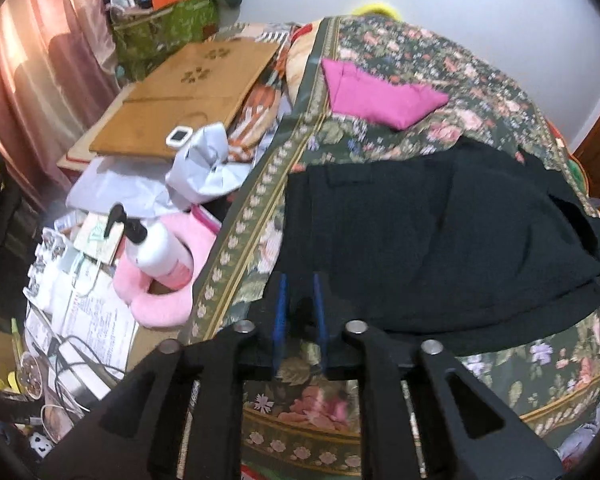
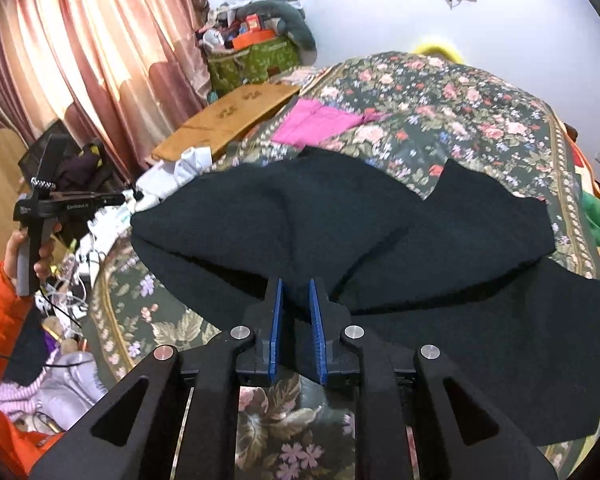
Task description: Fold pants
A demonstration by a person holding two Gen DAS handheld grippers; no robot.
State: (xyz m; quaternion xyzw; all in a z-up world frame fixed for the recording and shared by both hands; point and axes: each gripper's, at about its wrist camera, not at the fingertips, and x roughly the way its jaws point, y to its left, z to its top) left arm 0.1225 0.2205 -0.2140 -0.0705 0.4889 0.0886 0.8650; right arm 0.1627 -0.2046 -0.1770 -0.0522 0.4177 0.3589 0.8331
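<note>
Lying crosswise, seemingly: black pants (image 2: pixel 340 232)

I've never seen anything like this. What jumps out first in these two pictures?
The black pants dominate, spread across a floral bedspread, with a folded pink garment lying beyond them. In front, each camera shows its own gripper: left gripper, right gripper, blue pads slightly apart over the pants' near edge. Left of the bed sits clutter, including a white pump bottle.

The pants (image 2: pixel 340 236) lie spread on the bedspread (image 2: pixel 440 92), a folded cloth (image 1: pixel 380 96) behind them, a wooden board (image 1: pixel 188 96) and bottle (image 1: pixel 156 248) to their left.
</note>
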